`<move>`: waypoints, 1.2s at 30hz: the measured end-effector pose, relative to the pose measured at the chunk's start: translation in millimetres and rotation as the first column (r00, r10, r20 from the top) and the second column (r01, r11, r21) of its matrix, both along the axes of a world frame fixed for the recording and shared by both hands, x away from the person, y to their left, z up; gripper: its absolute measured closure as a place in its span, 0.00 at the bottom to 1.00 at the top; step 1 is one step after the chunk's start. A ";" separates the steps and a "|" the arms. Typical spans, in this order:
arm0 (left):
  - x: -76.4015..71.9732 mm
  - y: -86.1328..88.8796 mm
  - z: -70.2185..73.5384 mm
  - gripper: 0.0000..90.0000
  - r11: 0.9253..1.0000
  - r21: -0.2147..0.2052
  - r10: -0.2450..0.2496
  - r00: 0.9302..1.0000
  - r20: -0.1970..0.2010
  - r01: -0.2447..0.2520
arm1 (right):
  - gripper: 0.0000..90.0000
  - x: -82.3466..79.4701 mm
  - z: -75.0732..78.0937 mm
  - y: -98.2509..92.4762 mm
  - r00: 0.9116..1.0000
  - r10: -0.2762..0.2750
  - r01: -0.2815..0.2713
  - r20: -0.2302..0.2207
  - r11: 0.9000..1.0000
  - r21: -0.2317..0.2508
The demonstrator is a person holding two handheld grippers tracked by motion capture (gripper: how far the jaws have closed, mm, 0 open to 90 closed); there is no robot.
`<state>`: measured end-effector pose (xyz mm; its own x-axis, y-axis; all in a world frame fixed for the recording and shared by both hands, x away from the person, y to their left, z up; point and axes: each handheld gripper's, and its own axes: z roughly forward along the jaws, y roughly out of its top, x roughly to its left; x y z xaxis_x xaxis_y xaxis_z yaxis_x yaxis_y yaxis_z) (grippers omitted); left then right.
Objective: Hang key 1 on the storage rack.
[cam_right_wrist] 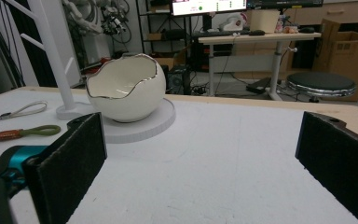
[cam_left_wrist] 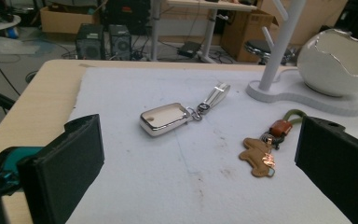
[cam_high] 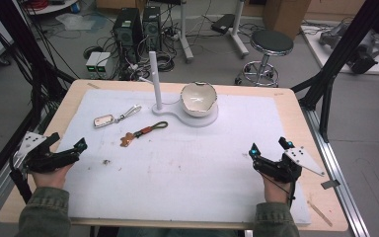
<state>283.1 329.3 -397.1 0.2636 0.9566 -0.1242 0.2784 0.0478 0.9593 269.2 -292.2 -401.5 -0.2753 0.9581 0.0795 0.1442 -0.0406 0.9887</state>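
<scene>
Silver key fob [cam_left_wrist: 165, 118] with strap: flat on white mat [cam_high: 187, 163], left of brown leather keychain [cam_left_wrist: 260, 156]; both near white stand [cam_high: 156, 81] and egg-shaped bowl [cam_high: 198, 98]. Left gripper [cam_high: 71, 150]: mat's left edge, jaws apart, empty. Right gripper [cam_high: 270, 146]: right side, jaws apart, empty.

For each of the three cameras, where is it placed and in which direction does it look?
High view: above the person's side, looking forward and down on the table; both forearms, left hand-held gripper and right hand-held gripper show.
Left gripper view: on the left hand-held gripper, facing the silver key fob and brown keychain; its black jaws show.
Right gripper view: on the right hand-held gripper, facing the eggshell bowl; its jaws show.
Both gripper views share the bowl and white stand.
</scene>
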 end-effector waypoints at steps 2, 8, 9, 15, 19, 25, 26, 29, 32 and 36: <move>2.0 -3.1 1.1 0.02 1.000 0.009 -0.016 1.000 -0.002 0.016 | 0.01 -0.2 0.0 0.2 1.000 0.002 -0.002 -0.001 1.000 0.000; 13.3 -9.4 9.8 0.02 0.998 0.039 -0.055 0.998 -0.007 0.055 | 0.01 -0.4 -0.5 2.4 1.000 0.010 -0.010 -0.023 1.000 -0.015; 13.3 -9.4 9.8 0.02 0.998 0.039 -0.055 0.998 -0.007 0.055 | 0.01 -0.4 -0.5 2.4 1.000 0.010 -0.010 -0.023 1.000 -0.015; 20.9 -13.7 19.5 0.02 0.995 0.065 -0.078 0.997 -0.006 0.078 | 0.01 -2.3 0.4 0.1 1.000 -0.002 0.001 -0.013 1.000 -0.012; 27.2 -15.3 22.4 0.02 0.994 0.077 -0.081 0.996 -0.020 0.083 | 0.01 -2.3 0.2 -0.6 1.000 -0.005 0.005 -0.016 1.000 -0.013; 35.8 -17.9 26.1 0.02 0.990 0.100 -0.100 0.994 -0.043 0.104 | 0.01 -2.2 -0.3 -1.8 1.000 -0.015 0.015 -0.023 1.000 -0.021; 37.4 -18.4 27.3 0.02 0.989 0.100 -0.105 0.994 -0.044 0.109 | 0.01 -2.4 -0.3 -1.9 1.000 -0.014 0.014 -0.023 1.000 -0.021; 40.4 -19.8 29.0 0.02 0.988 0.096 -0.117 0.992 -0.044 0.121 | 0.01 -2.7 -0.2 -1.2 1.000 -0.010 0.010 -0.026 1.000 -0.015; 45.2 -25.0 30.6 0.02 0.985 0.100 -0.136 0.989 -0.054 0.141 | 0.01 -2.5 -0.4 -0.9 1.000 -0.006 0.006 -0.026 1.000 -0.020; 51.2 -35.0 37.3 0.02 0.974 0.110 -0.193 0.979 -0.067 0.200 | 0.01 -2.8 -0.3 -0.8 1.000 -0.007 0.006 -0.028 1.000 -0.015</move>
<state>334.3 294.3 -359.8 0.4437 0.8955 -0.0355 0.3244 -0.1236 0.9378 266.4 -292.9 -401.9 -0.2668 0.9610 0.0730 0.1720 -0.0270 0.9847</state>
